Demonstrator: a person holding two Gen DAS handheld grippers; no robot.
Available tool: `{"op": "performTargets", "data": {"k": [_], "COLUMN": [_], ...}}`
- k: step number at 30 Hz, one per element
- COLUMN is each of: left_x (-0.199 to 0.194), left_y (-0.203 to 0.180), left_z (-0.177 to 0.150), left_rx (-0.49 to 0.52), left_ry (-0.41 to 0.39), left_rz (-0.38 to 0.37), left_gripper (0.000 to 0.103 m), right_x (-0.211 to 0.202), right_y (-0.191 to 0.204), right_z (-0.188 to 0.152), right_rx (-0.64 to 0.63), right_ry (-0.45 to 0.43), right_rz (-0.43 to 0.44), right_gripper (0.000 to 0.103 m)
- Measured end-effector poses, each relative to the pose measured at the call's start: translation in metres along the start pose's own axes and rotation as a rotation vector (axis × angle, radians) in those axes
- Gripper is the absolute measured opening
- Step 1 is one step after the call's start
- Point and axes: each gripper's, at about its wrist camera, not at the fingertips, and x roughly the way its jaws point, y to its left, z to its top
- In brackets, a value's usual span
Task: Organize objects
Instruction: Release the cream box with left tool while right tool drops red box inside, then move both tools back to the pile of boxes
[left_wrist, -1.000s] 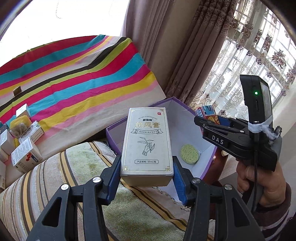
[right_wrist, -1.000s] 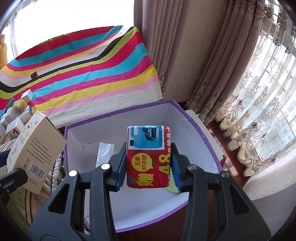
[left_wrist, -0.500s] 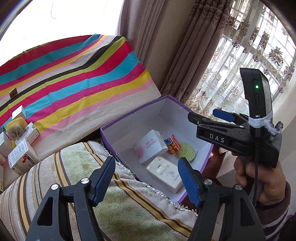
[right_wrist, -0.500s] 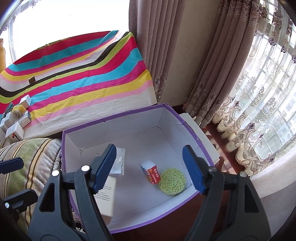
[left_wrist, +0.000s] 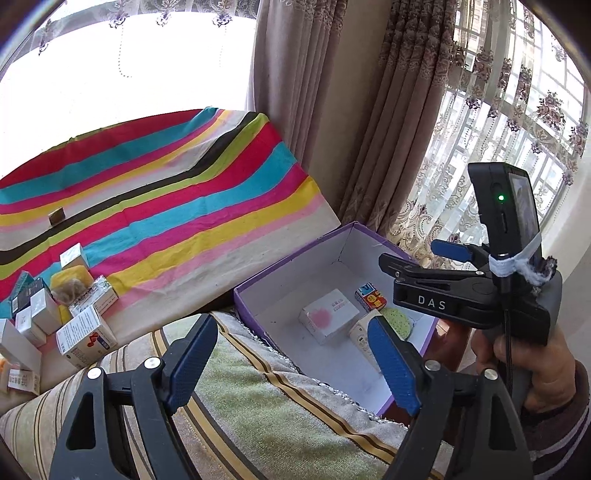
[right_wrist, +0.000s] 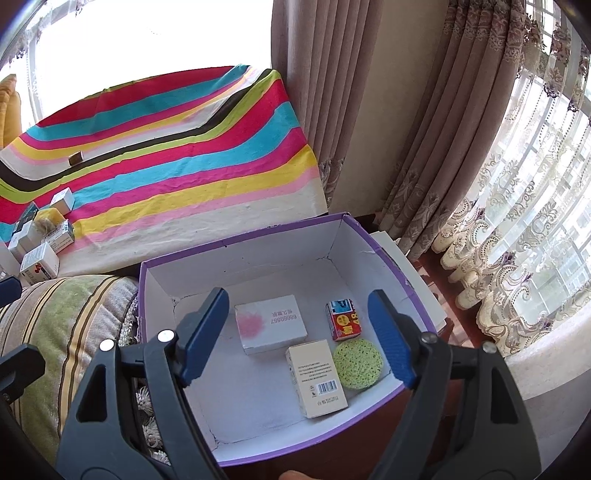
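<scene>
A purple cardboard box (right_wrist: 240, 244) with a white inside stands below both grippers. On its floor lie a white carton with a pink blot (right_wrist: 271, 323), a cream carton with a barcode (right_wrist: 317, 376), a small red packet (right_wrist: 342, 319) and a round green sponge (right_wrist: 357, 363). My right gripper (right_wrist: 299, 336) hangs over the box, its jaws opening with nothing between them. My left gripper (left_wrist: 291, 363) hovers at the box's (left_wrist: 288, 266) near left corner. Its jaws are opening too, and nothing is between them. The right gripper (left_wrist: 410, 254) also shows in the left wrist view, over the box's right side.
A pile of small cartons (left_wrist: 74, 317) lies on the bright striped cloth (left_wrist: 166, 206) at the left. A green and beige striped cushion (left_wrist: 258, 406) borders the box's left side. Brown curtains (left_wrist: 369, 147) and lace drapes stand behind. A hand (left_wrist: 517, 354) holds the right gripper.
Both grippers opened and let go. The cream carton left the left gripper and the red packet left the right one. Both now lie in the purple box. The left gripper rose slightly.
</scene>
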Motion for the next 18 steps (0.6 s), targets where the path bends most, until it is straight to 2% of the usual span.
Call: {"op": "performTargets", "data": {"k": [3,8,11,18], "left_x": [-0.011,-0.023,-0.036,-0.062], "left_y": [0.005,0.022,0.038,0.074], "left_z": [0.000,-0.001,-0.002,-0.007], "left_rx": [0.014,0.001,-0.038,-0.107], "left_ry": [-0.042,-0.057,-0.097,-0.168], "left_rz": [0.007,0.056,0.029,0.086], "left_gripper": [0.085,0.085,0.085,0.085], "right_x": [-0.004,-0.022,-0.032,-0.042], "right_y": [0.007,0.022,0.032,0.056], "right_z": [0.002,0.009,0.014,0.018], "right_rx": [-0.009,-0.024,-0.037,-0.076], "right_ry": [-0.023,-0.089,-0.125,-0.155], "right_rz": [0.010,0.026,0.029,0.058], "right_gripper": [0.087,0.096,0.099,0.100]}}
